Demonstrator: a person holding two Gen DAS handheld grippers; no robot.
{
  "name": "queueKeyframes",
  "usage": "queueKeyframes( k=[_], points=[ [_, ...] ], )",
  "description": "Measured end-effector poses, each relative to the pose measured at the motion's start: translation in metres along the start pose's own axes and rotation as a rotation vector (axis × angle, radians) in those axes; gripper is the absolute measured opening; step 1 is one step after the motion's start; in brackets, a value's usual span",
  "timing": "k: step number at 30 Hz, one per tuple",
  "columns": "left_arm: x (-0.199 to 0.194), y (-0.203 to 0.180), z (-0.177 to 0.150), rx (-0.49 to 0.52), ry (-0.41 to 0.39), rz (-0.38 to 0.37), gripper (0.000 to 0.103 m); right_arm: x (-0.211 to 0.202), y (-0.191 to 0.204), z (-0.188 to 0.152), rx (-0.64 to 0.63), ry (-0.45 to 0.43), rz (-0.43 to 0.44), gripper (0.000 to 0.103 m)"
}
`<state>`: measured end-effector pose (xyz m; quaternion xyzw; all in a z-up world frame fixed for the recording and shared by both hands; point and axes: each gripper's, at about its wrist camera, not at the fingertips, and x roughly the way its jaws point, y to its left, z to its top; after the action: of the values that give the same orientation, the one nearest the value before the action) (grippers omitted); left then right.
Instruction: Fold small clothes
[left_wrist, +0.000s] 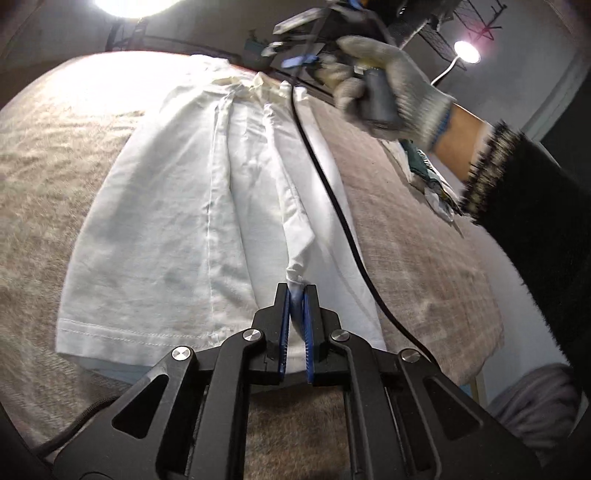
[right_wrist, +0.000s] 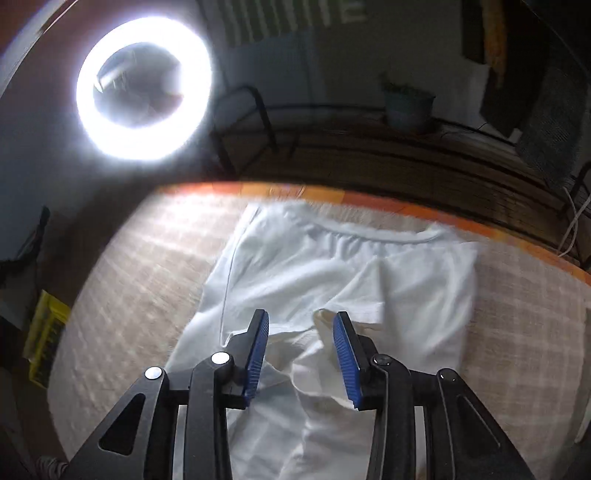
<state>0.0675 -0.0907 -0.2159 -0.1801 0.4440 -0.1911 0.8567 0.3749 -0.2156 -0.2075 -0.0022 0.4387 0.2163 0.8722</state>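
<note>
Left gripper (left_wrist: 295, 291) clamped on a pinch of the white garment (left_wrist: 177, 221) spread on the tabletop (left_wrist: 406, 221), right gripper (right_wrist: 300, 325) with jaws apart above it, risking a bunched, crooked fold if pulled one-sided.

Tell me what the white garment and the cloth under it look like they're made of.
White garment: thin matte woven fabric, probably cotton; it creases softly and shows a stitched hem. Beige table covering: coarser, slightly fuzzy textile with a faint plaid weave, maybe wool or a blend.
</note>
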Motion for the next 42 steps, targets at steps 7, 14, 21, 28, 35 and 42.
queueKeyframes(
  k=[7,14,21,28,35,42],
  points=[
    [-0.039,0.014,-0.012,0.024,-0.021,-0.016,0.016,-0.097,-0.04,-0.053,0.095,-0.075,-0.001,0.036],
    [-0.083,0.044,-0.011,0.038,-0.059,0.109,0.019,-0.161,-0.046,-0.164,0.162,-0.045,0.026,0.036],
    [-0.078,0.085,0.006,-0.012,0.007,0.242,0.047,-0.149,-0.026,-0.28,0.228,0.116,0.069,0.046],
    [-0.054,0.111,0.008,-0.093,0.128,0.188,0.047,-0.132,-0.006,-0.33,0.272,0.166,0.175,0.046],
    [-0.045,0.116,0.006,-0.134,0.173,0.116,0.012,-0.128,-0.001,-0.342,0.256,0.164,0.206,0.032],
    [-0.06,0.114,0.014,-0.154,0.128,0.095,0.0,-0.126,-0.015,-0.347,0.359,0.17,0.301,0.001]
  ],
)
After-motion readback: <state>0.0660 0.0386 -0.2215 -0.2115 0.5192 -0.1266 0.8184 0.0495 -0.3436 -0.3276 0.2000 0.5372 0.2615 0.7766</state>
